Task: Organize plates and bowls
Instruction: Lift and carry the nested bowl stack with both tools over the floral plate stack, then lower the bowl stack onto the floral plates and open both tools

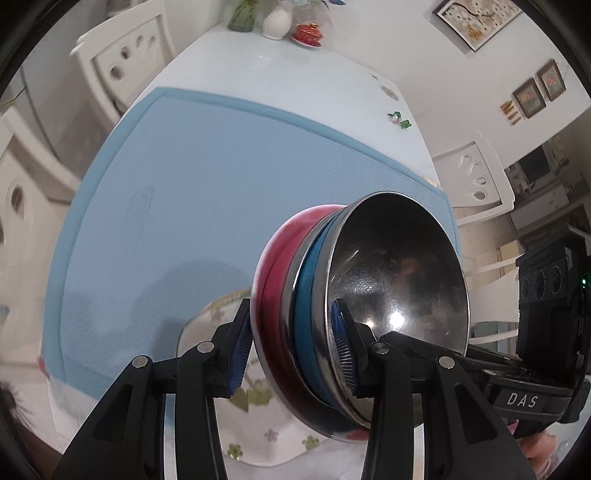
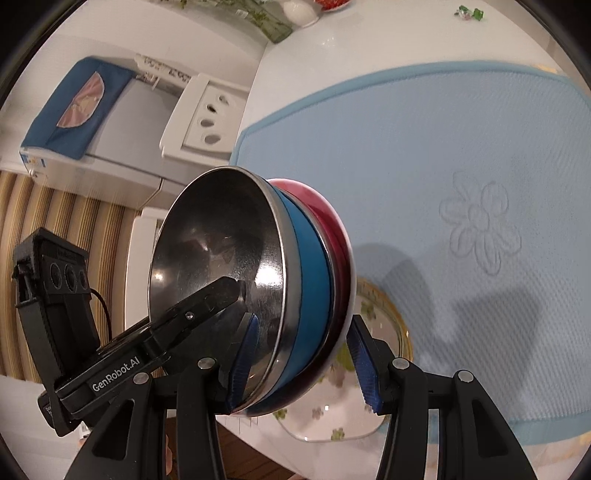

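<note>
Two claws gripping nested bowls' rims, above blue mat

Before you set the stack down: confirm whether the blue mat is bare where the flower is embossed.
Yes: in the right wrist view nothing lies on the embossed flower of the blue mat.

A white table bearing a light blue mat stands among white chairs with oval cut-outs, near pale walls hung with framed pictures, beside a fridge topped with a blue cloth and a striped floor.
</note>
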`<move>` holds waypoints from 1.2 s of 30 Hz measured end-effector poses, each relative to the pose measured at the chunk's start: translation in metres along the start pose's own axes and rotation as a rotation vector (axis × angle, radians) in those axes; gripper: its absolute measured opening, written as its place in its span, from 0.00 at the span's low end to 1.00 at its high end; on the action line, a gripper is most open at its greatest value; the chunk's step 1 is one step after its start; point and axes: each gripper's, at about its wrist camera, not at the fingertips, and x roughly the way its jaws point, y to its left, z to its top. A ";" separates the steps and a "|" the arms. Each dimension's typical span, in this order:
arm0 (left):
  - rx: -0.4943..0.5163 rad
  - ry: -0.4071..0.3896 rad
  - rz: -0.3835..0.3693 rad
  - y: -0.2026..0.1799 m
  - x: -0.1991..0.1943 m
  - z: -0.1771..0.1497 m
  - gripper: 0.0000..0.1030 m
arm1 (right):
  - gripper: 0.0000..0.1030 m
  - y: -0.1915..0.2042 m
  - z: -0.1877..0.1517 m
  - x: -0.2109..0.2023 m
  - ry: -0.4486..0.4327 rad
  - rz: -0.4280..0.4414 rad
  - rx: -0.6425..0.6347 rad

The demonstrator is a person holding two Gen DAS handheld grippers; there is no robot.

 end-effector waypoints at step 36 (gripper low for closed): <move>0.118 0.133 -0.006 0.037 0.040 -0.065 0.36 | 0.47 0.003 -0.064 0.061 0.083 -0.122 -0.019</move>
